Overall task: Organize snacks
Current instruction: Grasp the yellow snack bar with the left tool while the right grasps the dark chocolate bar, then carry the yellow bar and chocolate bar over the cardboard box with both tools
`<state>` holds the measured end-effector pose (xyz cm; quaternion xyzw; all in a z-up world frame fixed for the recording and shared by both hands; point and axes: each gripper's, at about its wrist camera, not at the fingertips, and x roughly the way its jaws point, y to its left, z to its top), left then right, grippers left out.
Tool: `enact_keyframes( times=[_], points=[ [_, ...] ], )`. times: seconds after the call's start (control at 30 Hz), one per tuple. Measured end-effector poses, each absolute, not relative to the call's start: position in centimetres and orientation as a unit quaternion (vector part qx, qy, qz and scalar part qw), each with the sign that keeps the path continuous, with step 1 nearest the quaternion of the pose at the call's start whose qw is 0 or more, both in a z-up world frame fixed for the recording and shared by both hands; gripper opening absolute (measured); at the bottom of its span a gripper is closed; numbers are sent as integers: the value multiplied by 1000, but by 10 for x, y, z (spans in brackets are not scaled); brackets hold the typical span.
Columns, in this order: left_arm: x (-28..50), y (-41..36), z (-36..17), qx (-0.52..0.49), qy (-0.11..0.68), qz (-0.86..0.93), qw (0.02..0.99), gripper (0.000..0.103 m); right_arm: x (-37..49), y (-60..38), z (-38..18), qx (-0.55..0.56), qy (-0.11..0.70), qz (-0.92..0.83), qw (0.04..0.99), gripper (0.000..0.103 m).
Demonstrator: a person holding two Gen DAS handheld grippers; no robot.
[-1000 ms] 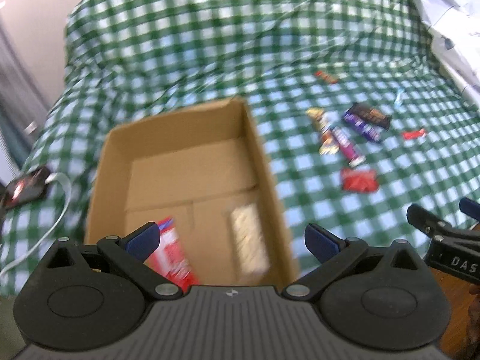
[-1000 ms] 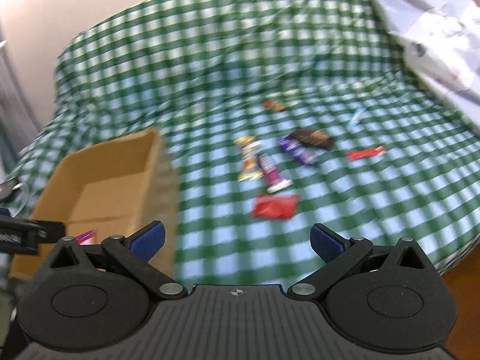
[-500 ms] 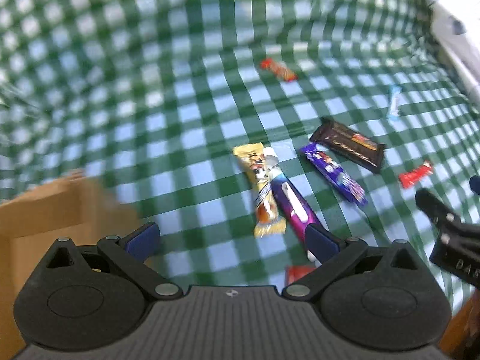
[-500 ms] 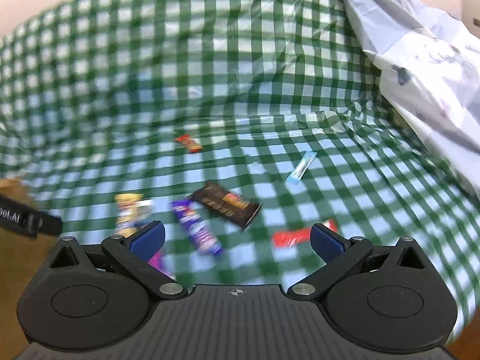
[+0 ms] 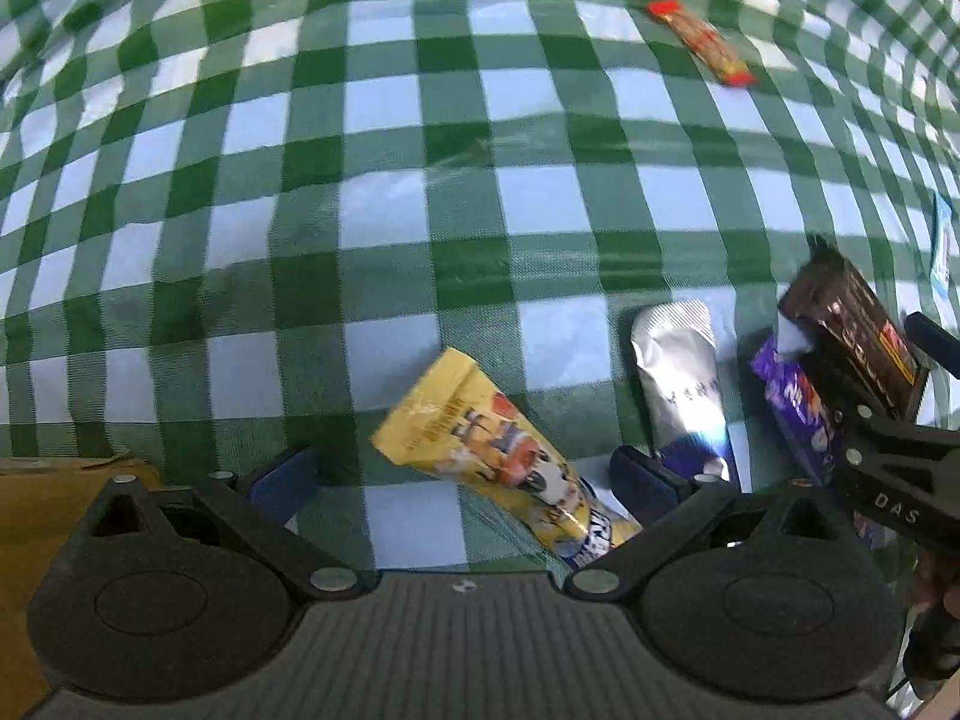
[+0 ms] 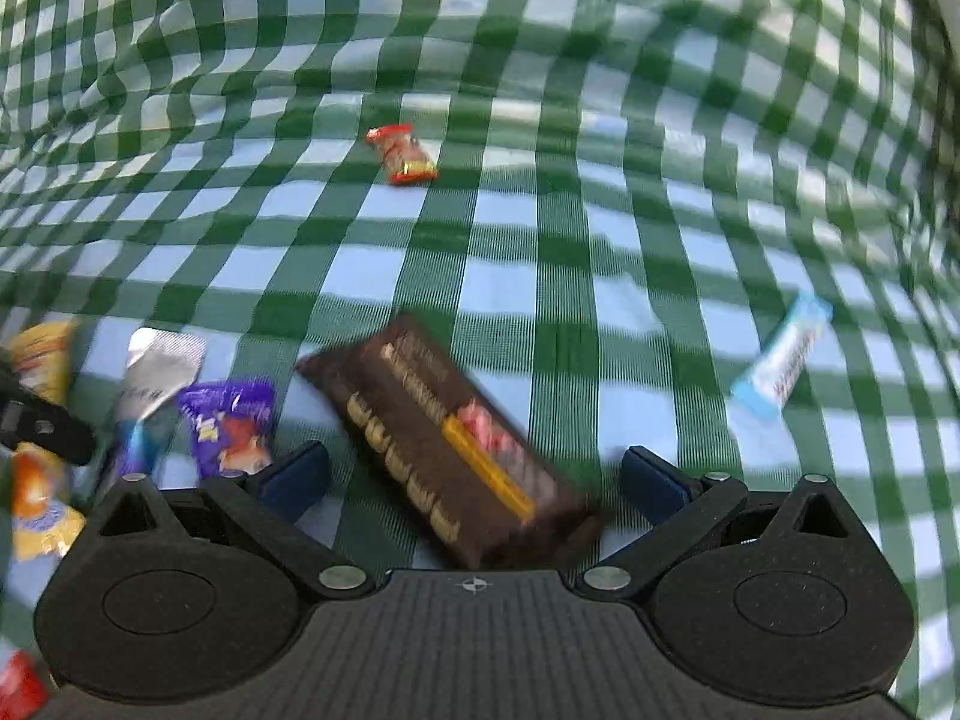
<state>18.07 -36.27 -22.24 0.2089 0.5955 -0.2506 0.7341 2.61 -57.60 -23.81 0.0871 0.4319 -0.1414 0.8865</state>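
Observation:
Snacks lie on a green-checked cloth (image 5: 420,180). My left gripper (image 5: 462,477) is open low over a yellow snack packet (image 5: 498,450), which lies between its fingers. Right of it are a silver-and-purple bar (image 5: 684,384), a purple packet (image 5: 798,408) and a dark brown chocolate bar (image 5: 852,324). My right gripper (image 6: 474,474) is open around that brown chocolate bar (image 6: 450,450). The purple packet (image 6: 231,426), the silver bar (image 6: 153,378) and the yellow packet (image 6: 42,354) show at its left.
A small red-orange candy (image 6: 405,153) lies further back, also seen as the red-orange candy (image 5: 702,42). A light blue bar (image 6: 783,360) rests at the right. A corner of the cardboard box (image 5: 60,480) shows at the left. A red wrapper (image 6: 18,684) sits at the bottom left.
Both grippers have swung away from the cardboard box and dropped close to the cloth. The left now straddles the yellow packet, the right the brown chocolate bar.

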Motion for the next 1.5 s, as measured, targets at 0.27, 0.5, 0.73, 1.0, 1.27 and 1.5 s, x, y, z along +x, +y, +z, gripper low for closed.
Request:
enact_keyframes(
  times=[0.27, 0.5, 0.73, 1.0, 1.27, 1.5],
  points=[
    [156, -355, -194, 194, 572, -282, 746, 25, 16, -560, -230, 63, 419, -134, 896, 41],
    [142, -326, -139, 169, 542, -311, 762, 21, 3, -554, -196, 64, 412, -185, 890, 41],
    [107, -264, -68, 126, 517, -332, 779, 21, -45, -522, -122, 77, 356, -199, 910, 41],
    [41, -143, -5, 106, 529, -311, 782, 21, -122, -405, -39, 159, 320, -112, 927, 41],
    [-1, 4, 17, 80, 534, -252, 803, 21, -176, -260, -5, 178, 343, -7, 922, 41],
    [-30, 86, 17, 50, 536, -225, 812, 21, -198, -180, 13, 141, 364, 53, 919, 41]
  ],
)
